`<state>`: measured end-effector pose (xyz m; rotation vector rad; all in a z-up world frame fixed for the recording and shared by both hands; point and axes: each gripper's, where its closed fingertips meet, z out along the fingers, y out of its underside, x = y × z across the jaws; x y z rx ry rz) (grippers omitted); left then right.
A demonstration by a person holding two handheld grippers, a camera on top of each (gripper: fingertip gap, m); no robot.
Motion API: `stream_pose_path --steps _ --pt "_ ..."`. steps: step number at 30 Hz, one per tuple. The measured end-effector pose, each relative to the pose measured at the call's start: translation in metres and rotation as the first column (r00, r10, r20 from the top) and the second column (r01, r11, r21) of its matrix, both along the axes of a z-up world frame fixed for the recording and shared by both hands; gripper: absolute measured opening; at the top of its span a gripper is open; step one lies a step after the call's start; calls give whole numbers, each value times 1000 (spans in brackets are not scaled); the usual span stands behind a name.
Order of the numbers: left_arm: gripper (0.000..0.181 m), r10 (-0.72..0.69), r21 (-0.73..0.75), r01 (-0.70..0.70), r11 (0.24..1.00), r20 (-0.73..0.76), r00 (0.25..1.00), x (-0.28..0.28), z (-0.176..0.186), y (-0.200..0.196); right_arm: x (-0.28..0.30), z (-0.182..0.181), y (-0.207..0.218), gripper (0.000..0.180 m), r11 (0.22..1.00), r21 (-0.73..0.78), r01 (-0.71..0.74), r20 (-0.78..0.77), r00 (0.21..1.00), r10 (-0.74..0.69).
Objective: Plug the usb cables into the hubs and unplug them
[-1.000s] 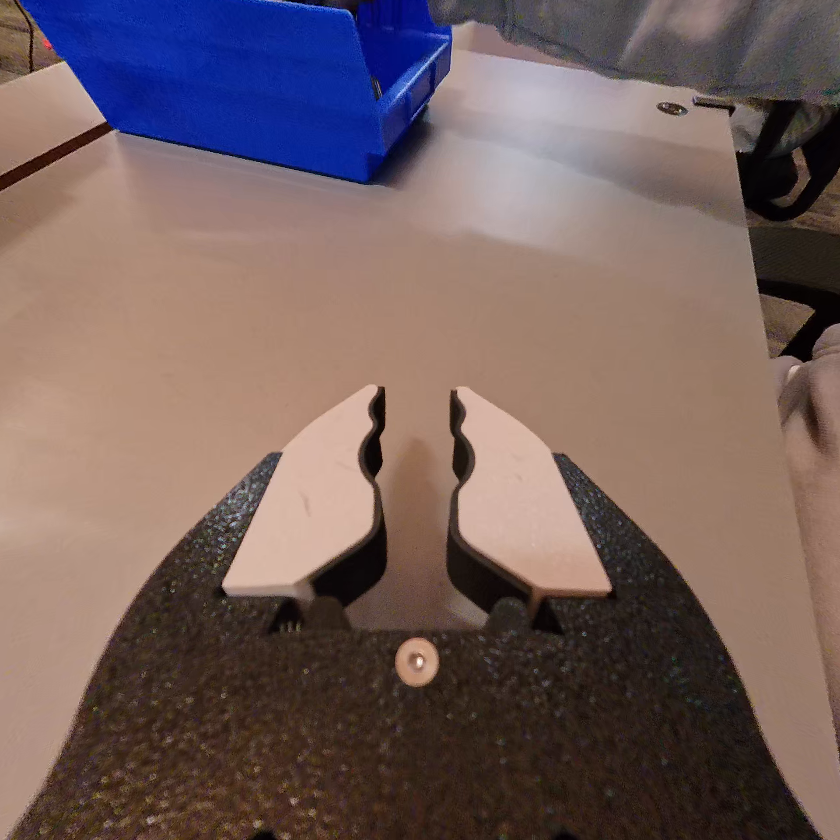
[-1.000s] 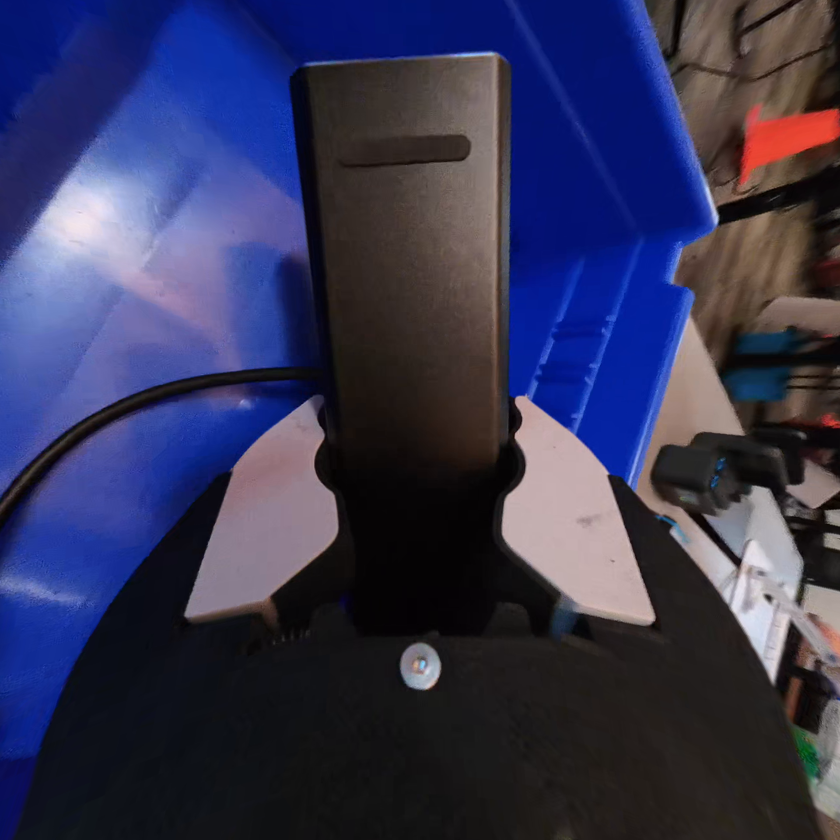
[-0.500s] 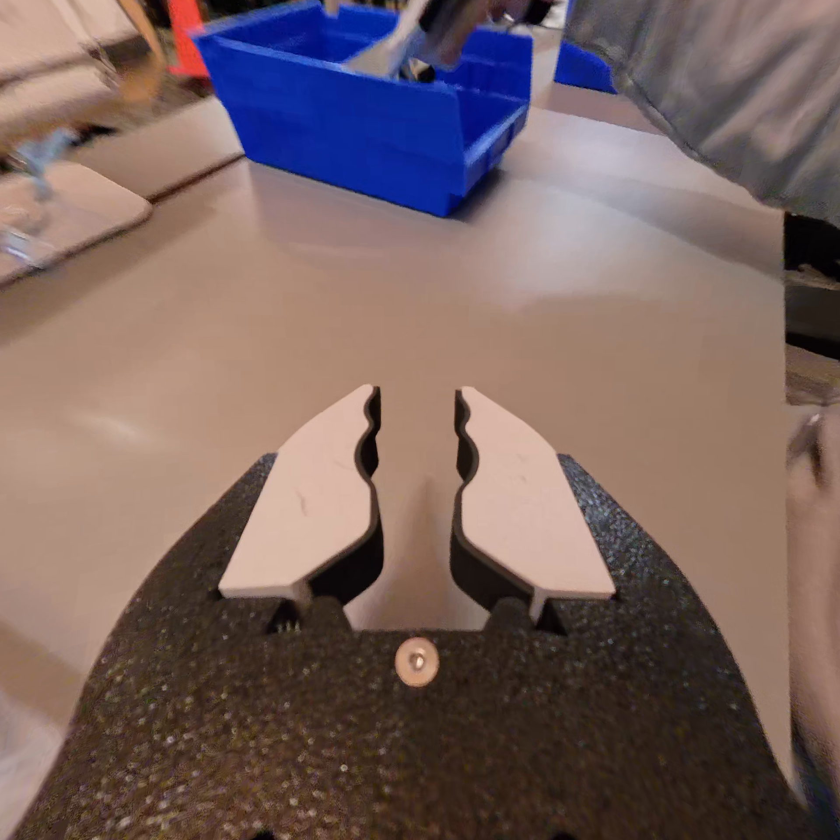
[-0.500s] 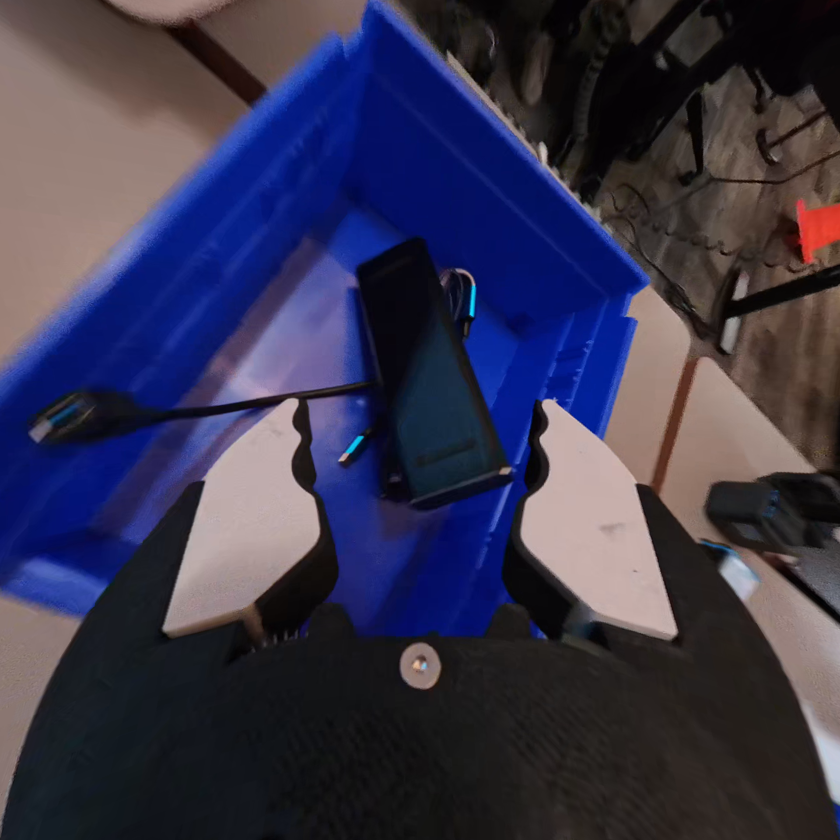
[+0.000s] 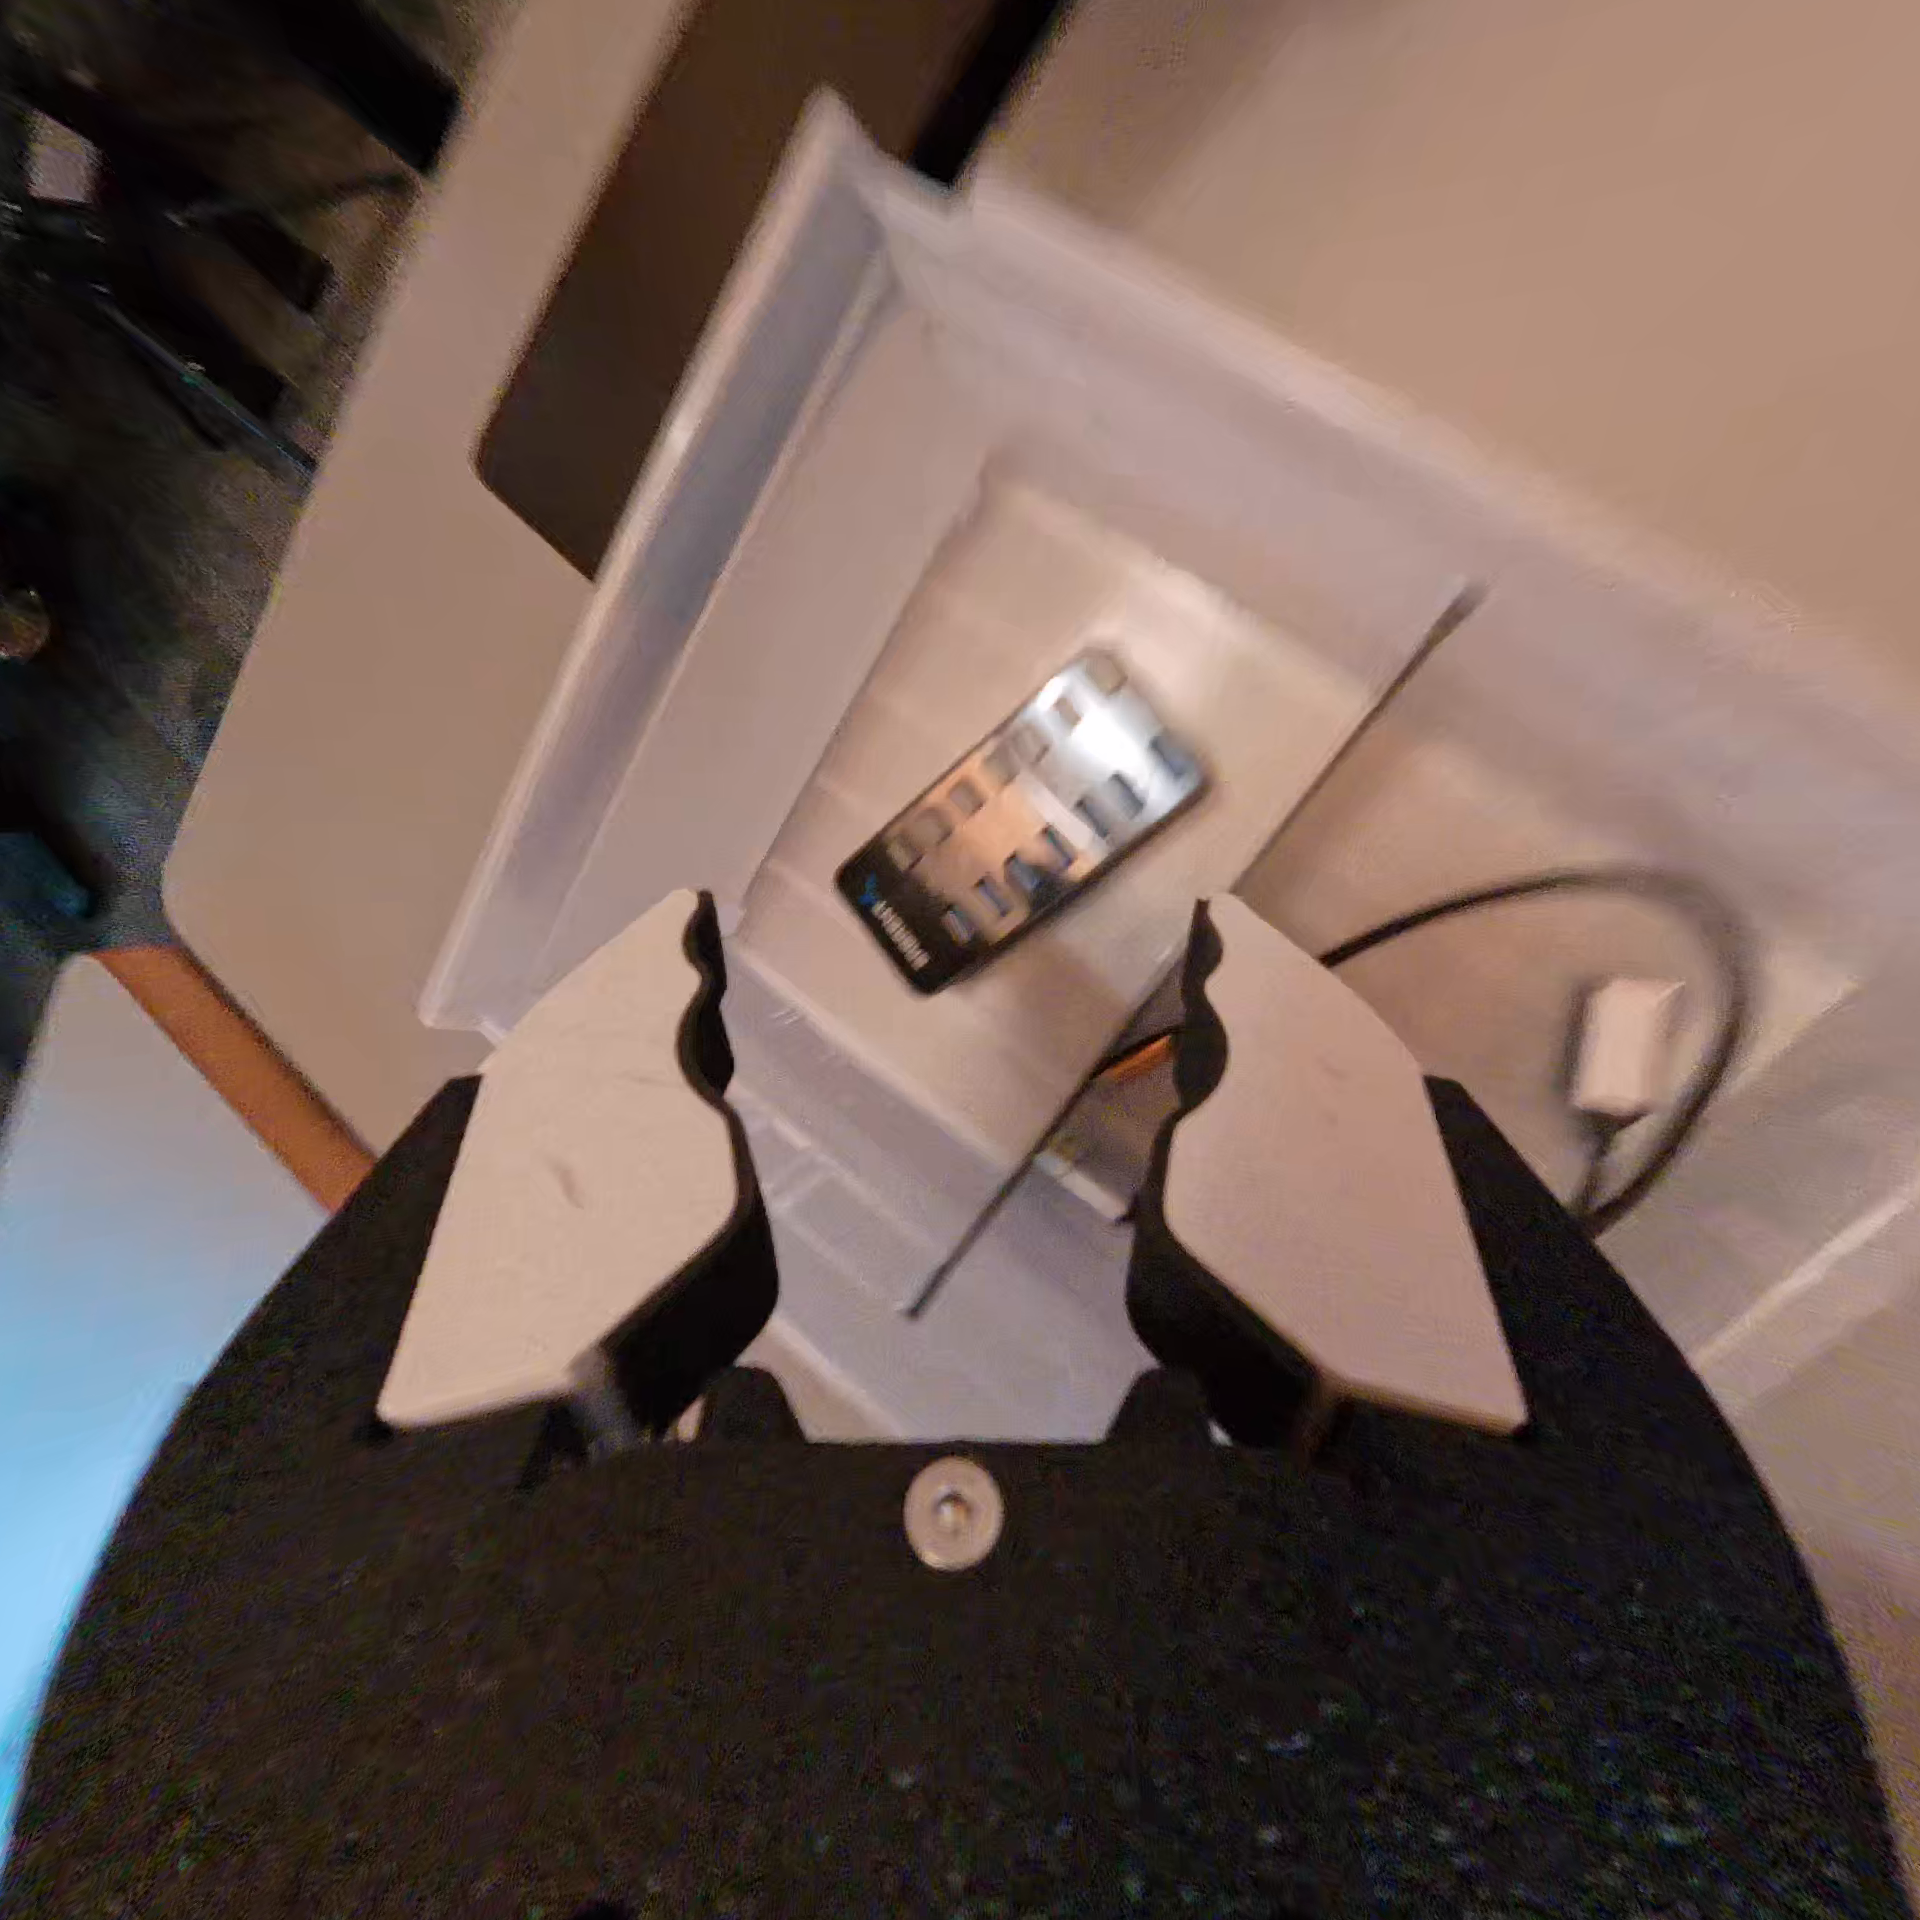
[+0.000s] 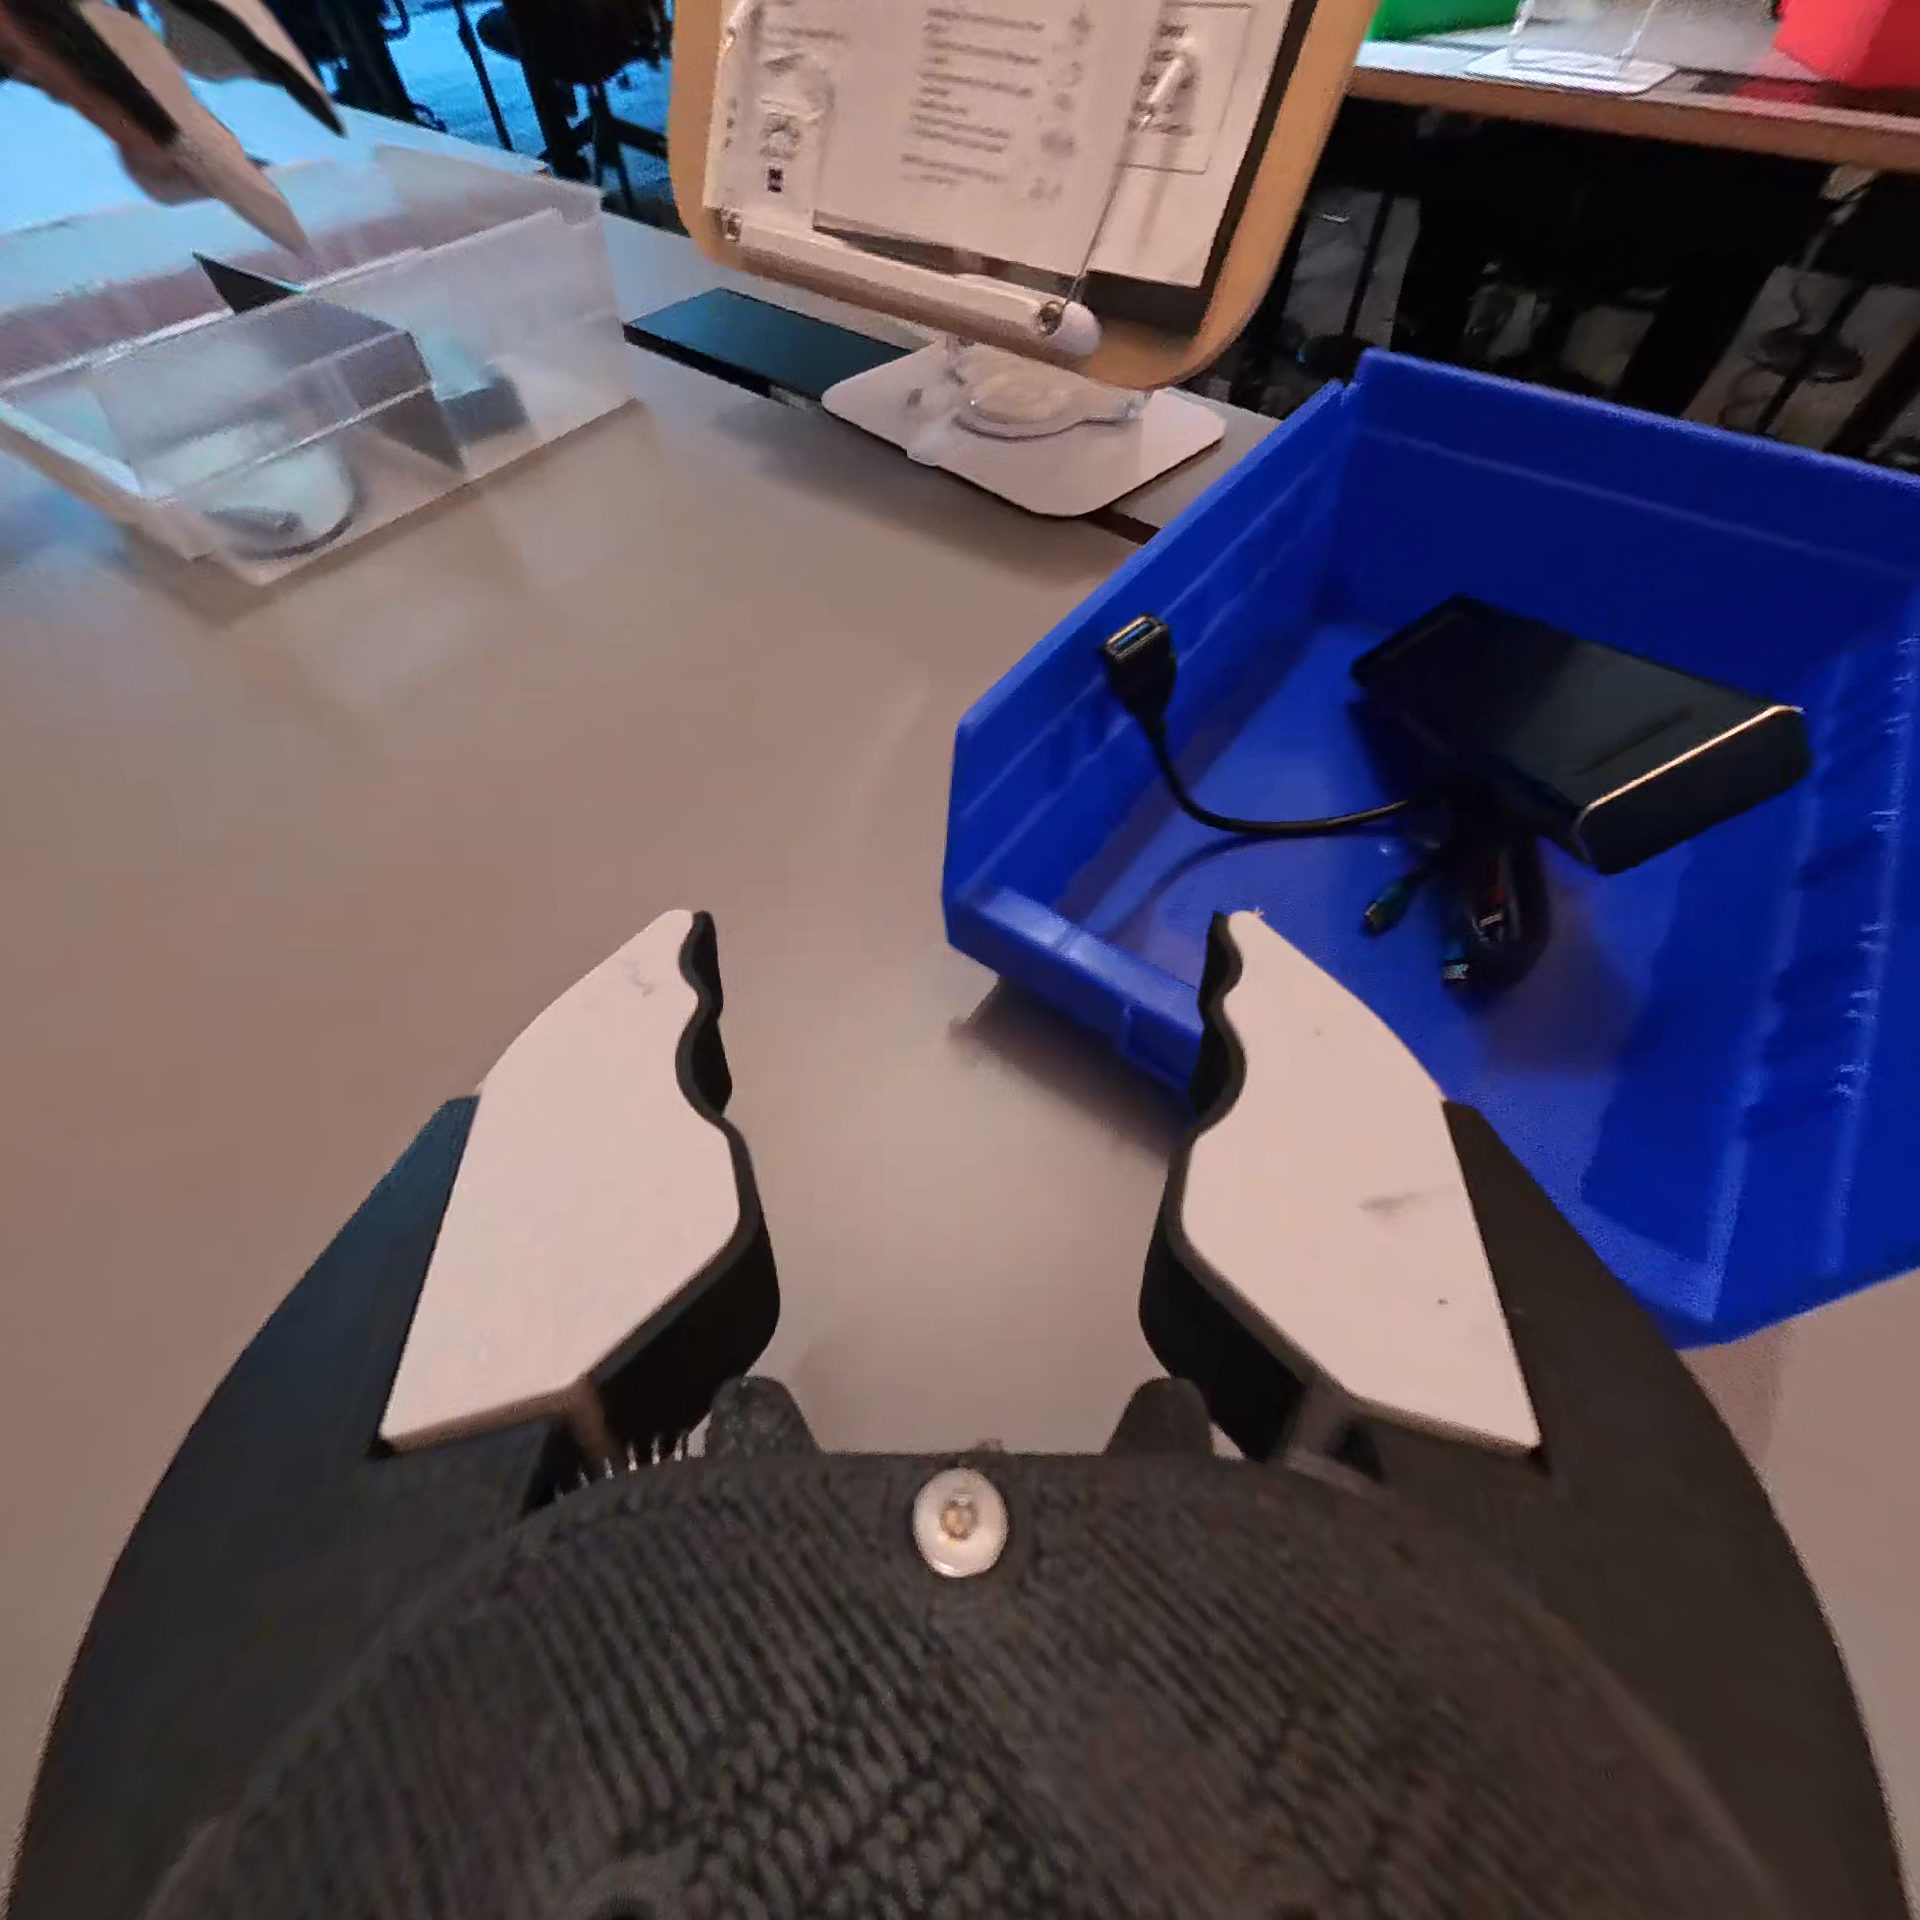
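Black hub [image 6: 1579, 727] lies flat in the blue bin [image 6: 1351, 499], its short cable [image 6: 1195, 769] and a bundle of USB cables [image 6: 1475, 904] beside it. My right gripper [image 6: 956, 966] sits over bare table [image 6: 520, 779] just left of the bin, jaws apart, empty. My left gripper [image 5: 951, 935] hangs above the clear divided box [image 5: 831, 312], jaws apart, empty. A second hub [image 5: 1023, 821], multi-port, lies in one compartment; a black cable [image 5: 1558, 894] and white adapter [image 5: 1621, 1049] in the next. View's blurred.

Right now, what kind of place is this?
Probably a lab or workshop: a blue parts bin with a black USB hub, a clear plastic organizer, and an instruction sheet on a stand.
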<state>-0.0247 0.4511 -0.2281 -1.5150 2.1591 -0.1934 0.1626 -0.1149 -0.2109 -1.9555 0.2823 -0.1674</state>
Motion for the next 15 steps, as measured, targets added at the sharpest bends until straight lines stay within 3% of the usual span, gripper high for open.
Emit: stream_pose_path --steps 1,4,8,10,13,14,15 --pt "85 -50 57 55 997 -94 994 -2 -13 12 -4 -1 -2 89 1000 2 -12 6 1000 12" --pt "88 -188 215 254 943 -286 940 0 -42 38 -11 -7 -11 89 1000 -7 -26 -8 1000 26" --pt "94 -252 291 427 856 -486 837 6 -68 54 -17 -12 -18 88 999 36 -27 -94 995 30" --pt "87 -282 274 484 831 -543 791 9 -81 55 -19 -12 -17 87 997 63 -32 -122 992 40" --pt "95 -314 231 522 821 -580 751 12 -95 56 -16 -14 -12 87 998 56 -26 -113 993 32" --pt "89 -330 185 527 829 -600 729 9 -100 54 -15 -15 -9 87 999 48 -24 -111 993 29" --pt "71 -371 102 546 832 -630 682 2 -104 49 -14 -15 -5 87 999 42 -29 -110 993 34"
